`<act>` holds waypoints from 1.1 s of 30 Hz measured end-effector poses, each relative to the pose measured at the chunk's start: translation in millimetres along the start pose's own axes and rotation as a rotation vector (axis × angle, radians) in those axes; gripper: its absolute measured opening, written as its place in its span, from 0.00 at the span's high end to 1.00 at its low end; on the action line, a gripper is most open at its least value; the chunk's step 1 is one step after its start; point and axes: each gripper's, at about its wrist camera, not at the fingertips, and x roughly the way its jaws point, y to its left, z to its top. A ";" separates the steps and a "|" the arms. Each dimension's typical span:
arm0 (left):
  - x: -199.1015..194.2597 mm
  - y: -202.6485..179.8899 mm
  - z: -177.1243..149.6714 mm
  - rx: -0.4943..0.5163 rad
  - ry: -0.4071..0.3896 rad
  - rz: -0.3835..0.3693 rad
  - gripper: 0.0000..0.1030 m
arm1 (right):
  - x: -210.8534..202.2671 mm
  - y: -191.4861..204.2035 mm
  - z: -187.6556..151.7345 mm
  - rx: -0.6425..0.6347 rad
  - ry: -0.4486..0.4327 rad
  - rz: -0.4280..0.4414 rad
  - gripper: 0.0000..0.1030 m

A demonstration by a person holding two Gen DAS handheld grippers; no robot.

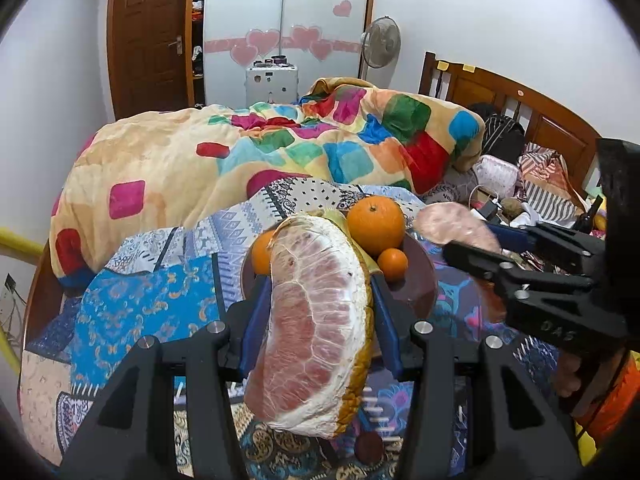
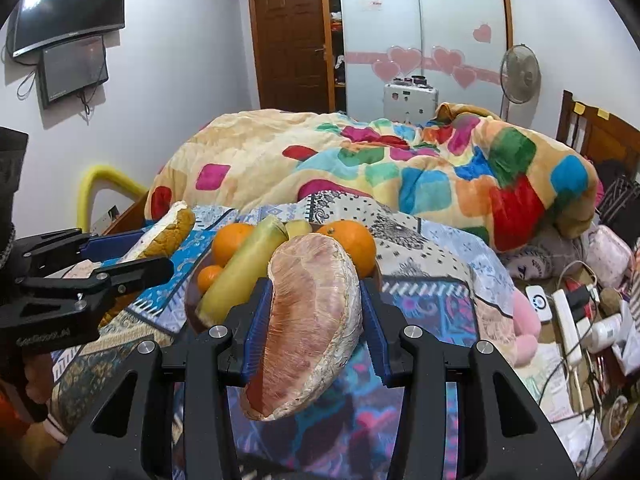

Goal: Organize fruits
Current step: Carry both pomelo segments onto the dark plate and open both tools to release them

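Note:
My left gripper [image 1: 318, 300] is shut on a peeled pomelo wedge [image 1: 316, 320] with rind on its right side, held above the bedspread. Behind it a brown plate [image 1: 420, 284] holds oranges [image 1: 375, 224] and a small tangerine [image 1: 393, 265]. My right gripper [image 2: 312, 312] is shut on a plastic-wrapped pomelo wedge [image 2: 312, 320]. In the right wrist view the plate's oranges [image 2: 351, 244], a yellow-green banana-like fruit [image 2: 244, 268] and a tangerine [image 2: 210, 278] lie just behind it. The right gripper shows in the left wrist view [image 1: 472, 240]; the left gripper shows in the right wrist view [image 2: 152, 248].
A patterned blue bedspread [image 1: 140, 304] covers the bed, with a heaped colourful quilt [image 1: 280, 148] behind the plate. Cables, a power strip [image 2: 570, 320] and clutter lie at the right. A wooden headboard [image 1: 520, 112] stands at the far right.

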 end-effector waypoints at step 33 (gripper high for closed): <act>50.8 -39.9 30.7 0.001 0.037 0.008 0.53 | 5.2 -37.7 3.1 -0.009 0.019 -0.007 0.60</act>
